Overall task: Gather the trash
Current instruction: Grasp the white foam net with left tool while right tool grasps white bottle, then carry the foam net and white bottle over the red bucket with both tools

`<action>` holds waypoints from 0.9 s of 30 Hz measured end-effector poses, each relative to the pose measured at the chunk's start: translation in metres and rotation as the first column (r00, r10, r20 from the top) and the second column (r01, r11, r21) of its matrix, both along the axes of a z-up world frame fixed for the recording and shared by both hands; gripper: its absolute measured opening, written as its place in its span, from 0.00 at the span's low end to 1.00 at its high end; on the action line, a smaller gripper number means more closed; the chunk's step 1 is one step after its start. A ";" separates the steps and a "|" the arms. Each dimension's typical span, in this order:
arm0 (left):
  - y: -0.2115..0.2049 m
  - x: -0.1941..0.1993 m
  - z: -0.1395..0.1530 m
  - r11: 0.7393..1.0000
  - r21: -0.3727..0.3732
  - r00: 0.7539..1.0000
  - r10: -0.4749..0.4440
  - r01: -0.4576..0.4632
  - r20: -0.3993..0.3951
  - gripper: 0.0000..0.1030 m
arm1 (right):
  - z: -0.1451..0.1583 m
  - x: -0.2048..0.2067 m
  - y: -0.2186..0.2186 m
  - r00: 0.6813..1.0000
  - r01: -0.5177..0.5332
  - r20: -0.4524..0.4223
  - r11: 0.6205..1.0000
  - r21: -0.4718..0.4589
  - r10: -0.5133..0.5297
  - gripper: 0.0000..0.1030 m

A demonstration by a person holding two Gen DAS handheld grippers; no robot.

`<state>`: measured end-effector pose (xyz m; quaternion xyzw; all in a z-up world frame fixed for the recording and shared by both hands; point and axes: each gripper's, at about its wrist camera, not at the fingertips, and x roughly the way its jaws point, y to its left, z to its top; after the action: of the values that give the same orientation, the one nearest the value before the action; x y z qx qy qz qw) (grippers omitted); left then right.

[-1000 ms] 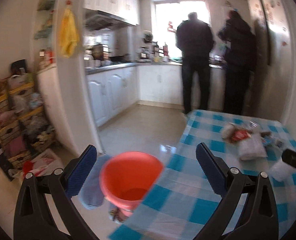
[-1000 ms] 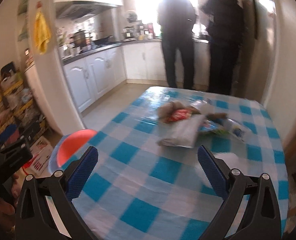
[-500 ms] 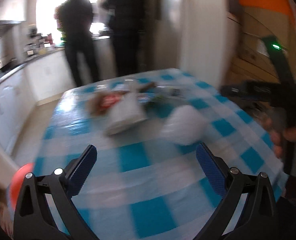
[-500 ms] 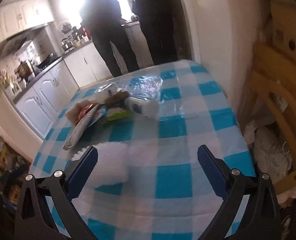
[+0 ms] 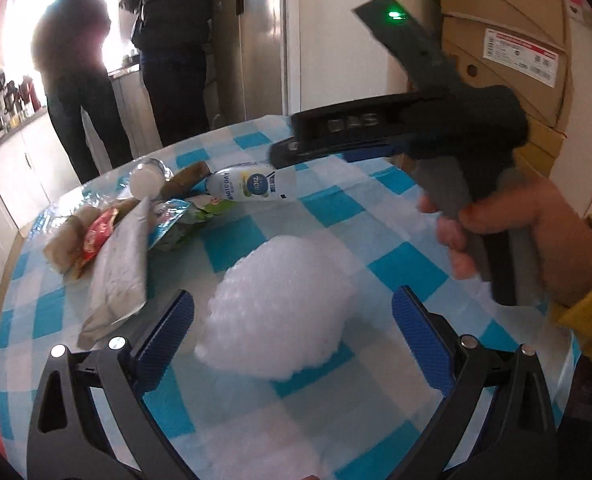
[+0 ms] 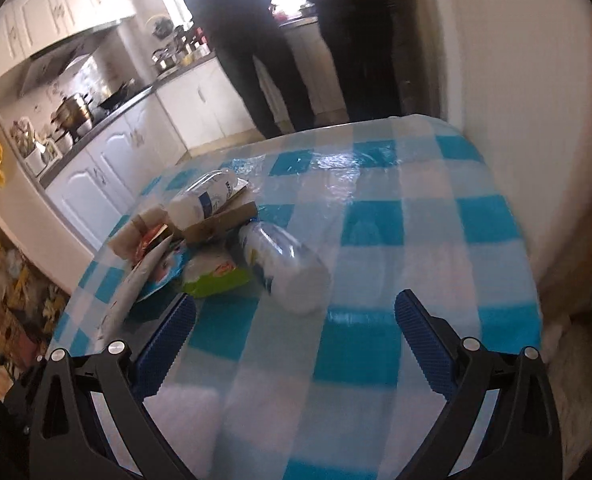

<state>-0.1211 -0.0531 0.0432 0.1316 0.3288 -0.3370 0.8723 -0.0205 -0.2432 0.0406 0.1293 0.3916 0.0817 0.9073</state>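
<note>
In the left wrist view the left tool (image 5: 292, 320) sits low in the frame with its blue pads spread wide, and a white wad of bubble wrap (image 5: 280, 312) lies on the checked bench (image 5: 399, 268) between them, touching neither pad. Left of centre is a heap of trash: a grey mailer bag (image 5: 120, 264), a red wrapper (image 5: 96, 234) and a white bottle (image 5: 252, 188) lying on its side. At the right edge a hand (image 5: 535, 240) grips the right tool's handle. In the right wrist view the right tool (image 6: 296, 332) is likewise spread apart and empty, and a clear bottle (image 6: 284, 264), somewhat blurred, seems to lie just ahead of it beside a green packet (image 6: 216, 278).
</note>
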 end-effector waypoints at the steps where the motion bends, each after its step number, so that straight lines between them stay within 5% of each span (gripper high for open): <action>1: -0.002 0.003 -0.002 1.000 -0.003 1.000 0.001 -0.001 -0.015 0.97 | -0.002 0.007 0.000 1.000 -0.012 -0.003 1.000 -0.002 0.012 0.96; 3: -0.004 0.007 -0.003 1.000 -0.011 0.999 0.003 -0.004 -0.033 0.93 | -0.010 0.023 0.003 0.999 -0.033 -0.030 0.999 -0.014 0.032 0.96; 5: -0.005 0.011 -0.004 1.000 -0.001 0.999 0.019 -0.019 -0.042 0.68 | -0.017 0.035 0.003 0.998 -0.050 -0.044 0.999 0.003 0.050 0.94; 11: 0.003 0.027 -0.009 0.997 -0.051 0.990 0.056 -0.063 -0.133 0.61 | -0.029 0.050 0.008 0.994 -0.079 -0.072 0.997 0.009 0.079 0.88; 13: 0.004 0.027 -0.008 0.996 -0.060 0.989 0.054 -0.063 -0.136 0.58 | -0.032 0.052 0.009 0.993 -0.078 -0.091 0.997 0.003 0.078 0.57; 27: 0.032 0.029 0.005 0.980 -0.169 0.981 0.075 -0.106 -0.181 0.52 | -0.026 0.003 0.013 0.997 0.027 -0.079 1.000 0.009 -0.026 0.46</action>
<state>-0.0923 -0.0211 0.0477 0.0081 0.3778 -0.3349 0.8632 -0.0175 -0.2302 0.0142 0.1420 0.4248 0.0666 0.8916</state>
